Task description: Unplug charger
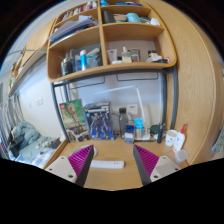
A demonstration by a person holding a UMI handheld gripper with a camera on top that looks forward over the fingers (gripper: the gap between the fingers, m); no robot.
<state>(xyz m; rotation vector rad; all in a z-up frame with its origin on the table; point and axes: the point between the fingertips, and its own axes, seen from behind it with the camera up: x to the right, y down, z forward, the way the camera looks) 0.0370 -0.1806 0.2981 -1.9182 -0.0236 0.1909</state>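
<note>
Claw [111,163] is apart w/ nothing between its magenta pads [81,158], and just ahead of your fingers a flat white bar, prob. a power strip [108,164], lies on the smooth wooden desk [115,178]. Charger itself I cannot pick out for sure among the clutter at the back wall, so you look for it at that strip. I judge it a light, stiff, smooth plastic block; grip its flat sides, not the soft cable, and pull straight.
</note>
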